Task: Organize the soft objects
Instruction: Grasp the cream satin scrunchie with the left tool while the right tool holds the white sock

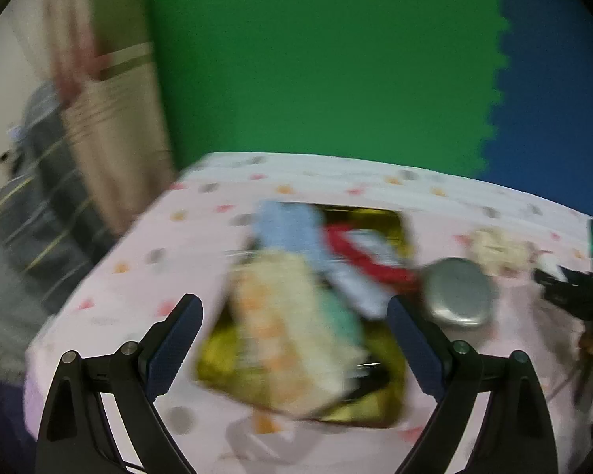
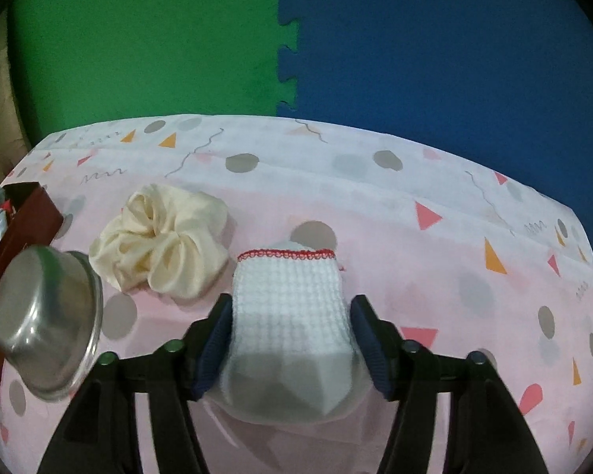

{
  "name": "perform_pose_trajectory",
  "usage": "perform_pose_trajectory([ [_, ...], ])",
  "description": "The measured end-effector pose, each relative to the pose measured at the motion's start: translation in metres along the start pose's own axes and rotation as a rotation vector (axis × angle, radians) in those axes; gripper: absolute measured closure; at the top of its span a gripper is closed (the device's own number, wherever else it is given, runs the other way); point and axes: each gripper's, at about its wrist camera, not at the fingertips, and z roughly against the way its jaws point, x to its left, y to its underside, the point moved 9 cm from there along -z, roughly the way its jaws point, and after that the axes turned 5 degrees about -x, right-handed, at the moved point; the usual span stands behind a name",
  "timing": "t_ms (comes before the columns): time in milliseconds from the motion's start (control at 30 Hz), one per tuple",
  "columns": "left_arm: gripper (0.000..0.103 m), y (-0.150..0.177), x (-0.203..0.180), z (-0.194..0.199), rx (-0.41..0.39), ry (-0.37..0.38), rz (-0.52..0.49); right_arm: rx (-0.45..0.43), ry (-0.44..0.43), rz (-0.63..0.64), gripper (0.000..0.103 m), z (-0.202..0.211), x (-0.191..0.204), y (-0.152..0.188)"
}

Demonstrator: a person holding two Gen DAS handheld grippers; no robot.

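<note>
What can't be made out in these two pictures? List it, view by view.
- Left wrist view: motion blur smears the soft items in the box; their kinds cannot be told.
- Left wrist view: the right gripper is cut off by the right edge.
- Right wrist view: the box is cut by the left edge, partly behind the steel bowl.
- Right wrist view: the white cloth hides the tablecloth beneath; its near end is in shadow.

A makeshift home recording corner: a table under a pink patterned cloth [image 2: 375, 205] stands before interlocking foam mats, green [image 2: 146, 39] at eleven o'clock and blue [image 2: 454, 47] at one, with a curtain [image 1: 99, 126] (blurred) at nine in the left view.
</note>
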Motion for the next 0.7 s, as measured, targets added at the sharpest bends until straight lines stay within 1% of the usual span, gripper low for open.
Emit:
perform_pose_trajectory([
  [33, 0.010, -0.002, -0.019, -0.001, 0.001, 0.047, -0.012, -0.007, 0.001, 0.004, 0.053, 0.004, -0.004, 0.002],
  [67, 0.010, -0.003, -0.031, -0.003, 0.007, 0.072, -0.020, -0.010, 0.004, 0.008, 0.057, 0.006, -0.007, 0.004],
  [100, 0.010, -0.004, -0.052, -0.006, 0.020, 0.120, -0.030, -0.015, 0.012, 0.013, 0.058, 0.009, -0.011, 0.006],
  [133, 0.010, -0.005, -0.063, -0.008, 0.025, 0.148, -0.031, -0.018, 0.021, 0.019, 0.060, 0.013, -0.016, 0.009],
  [300, 0.010, -0.008, -0.128, -0.022, 0.052, 0.240, -0.096, -0.027, 0.077, 0.004, 0.061, 0.034, -0.054, 0.032],
  [433, 0.010, -0.013, -0.168, -0.031, 0.055, 0.280, -0.149, -0.029, 0.131, -0.039, 0.061, 0.052, -0.089, 0.052],
  [500, 0.010, -0.016, -0.186, -0.043, 0.063, 0.293, -0.173, -0.028, 0.162, -0.056, 0.061, 0.062, -0.106, 0.064],
  [600, 0.010, -0.016, -0.204, -0.060, 0.086, 0.295, -0.199, -0.036, 0.172, -0.095, 0.061, 0.071, -0.123, 0.077],
  [633, 0.010, -0.015, -0.215, -0.068, 0.098, 0.305, -0.215, -0.039, 0.166, -0.112, 0.061, 0.073, -0.126, 0.080],
  [700, 0.010, -0.015, -0.224, -0.080, 0.116, 0.297, -0.234, -0.039, 0.161, -0.120, 0.061, 0.073, -0.127, 0.080],
])
